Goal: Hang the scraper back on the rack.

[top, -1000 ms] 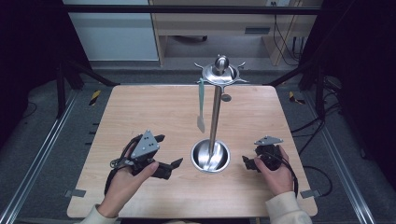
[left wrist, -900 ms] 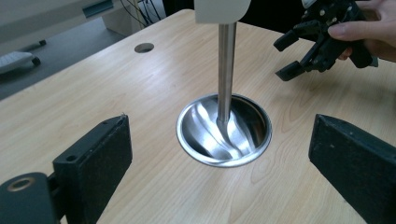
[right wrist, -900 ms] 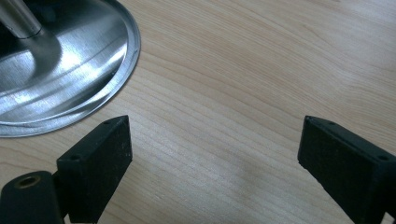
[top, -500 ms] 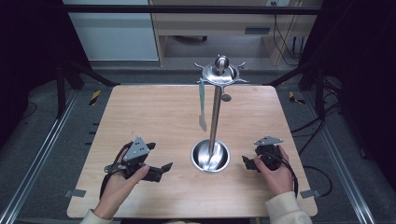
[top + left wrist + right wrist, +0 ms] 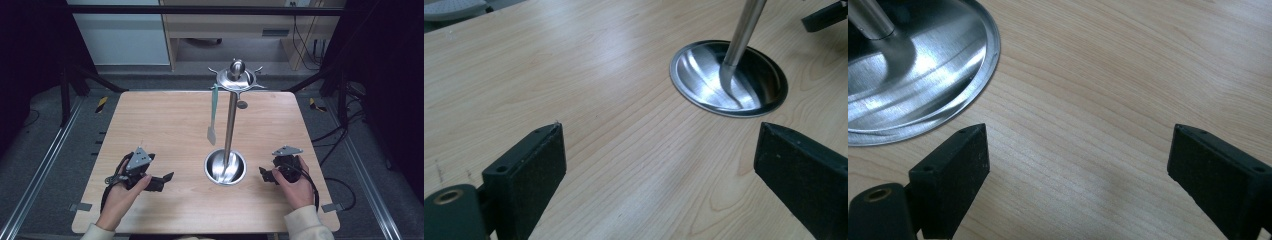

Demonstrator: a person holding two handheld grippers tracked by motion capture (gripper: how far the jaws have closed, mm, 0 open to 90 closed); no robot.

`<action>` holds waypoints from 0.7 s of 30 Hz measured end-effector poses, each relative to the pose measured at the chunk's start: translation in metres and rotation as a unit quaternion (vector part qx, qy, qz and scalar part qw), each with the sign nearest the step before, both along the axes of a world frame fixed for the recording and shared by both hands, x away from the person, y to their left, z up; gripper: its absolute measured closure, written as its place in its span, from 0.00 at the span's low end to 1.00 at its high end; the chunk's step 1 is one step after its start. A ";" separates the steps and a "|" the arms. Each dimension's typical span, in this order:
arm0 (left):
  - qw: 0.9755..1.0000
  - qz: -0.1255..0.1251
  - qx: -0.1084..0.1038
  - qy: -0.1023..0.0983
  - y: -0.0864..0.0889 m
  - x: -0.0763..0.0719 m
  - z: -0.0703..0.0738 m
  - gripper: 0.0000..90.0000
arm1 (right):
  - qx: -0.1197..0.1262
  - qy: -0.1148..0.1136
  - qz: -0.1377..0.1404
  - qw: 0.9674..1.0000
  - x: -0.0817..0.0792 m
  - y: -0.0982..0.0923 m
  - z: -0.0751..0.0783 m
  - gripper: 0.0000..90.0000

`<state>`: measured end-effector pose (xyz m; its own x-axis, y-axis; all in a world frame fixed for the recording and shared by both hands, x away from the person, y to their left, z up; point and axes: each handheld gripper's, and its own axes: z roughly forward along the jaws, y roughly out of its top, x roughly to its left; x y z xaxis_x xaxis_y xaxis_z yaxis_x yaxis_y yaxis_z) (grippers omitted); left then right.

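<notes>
High view: both gaping grippers beside steel stand [image 5: 229, 125].

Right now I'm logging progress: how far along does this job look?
Nothing looks started. The pale green spatula hangs from the steel utensil stand. The left gripper and right gripper are open and empty, low over the wooden table either side of the stand's round base. Any handling remains.

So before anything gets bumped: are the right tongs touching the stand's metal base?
Apart. The right gripper view shows bare wood between the right tongs and the base rim.
</notes>
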<state>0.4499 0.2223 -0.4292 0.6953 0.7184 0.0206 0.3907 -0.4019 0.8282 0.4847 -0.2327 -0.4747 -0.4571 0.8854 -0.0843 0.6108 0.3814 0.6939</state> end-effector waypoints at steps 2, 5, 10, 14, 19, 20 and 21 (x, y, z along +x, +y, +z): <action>1.000 0.007 0.002 0.002 0.004 0.002 -0.003 0.07 | 0.002 0.001 -0.001 1.000 0.000 0.000 0.000 0.11; 1.000 0.017 0.001 0.008 0.012 0.005 -0.008 0.07 | 0.002 0.000 0.000 1.000 0.000 0.000 0.000 0.11; 0.999 0.034 0.002 0.016 0.023 0.009 -0.016 0.07 | 0.002 -0.001 0.001 1.000 0.000 0.000 0.000 0.11; 0.999 0.043 0.008 0.019 0.031 0.013 -0.019 0.07 | 0.000 -0.002 0.001 1.000 0.000 0.000 0.000 0.11; 0.998 0.057 0.025 0.024 0.042 0.020 -0.025 0.07 | 0.000 -0.002 0.002 1.000 0.000 0.001 0.000 0.11; 0.998 0.060 0.027 0.024 0.044 0.021 -0.026 0.07 | 0.000 -0.002 0.002 1.000 0.000 0.000 0.000 0.11; 0.997 0.062 0.031 0.026 0.046 0.022 -0.027 0.07 | 0.000 -0.002 0.002 1.000 0.000 0.000 0.000 0.11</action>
<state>0.4716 0.2682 -0.4566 0.6019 0.7978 0.0340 0.4819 -0.3969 0.7812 0.4844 -0.2322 -0.4750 -0.4608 0.8833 -0.0860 0.6066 0.3842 0.6960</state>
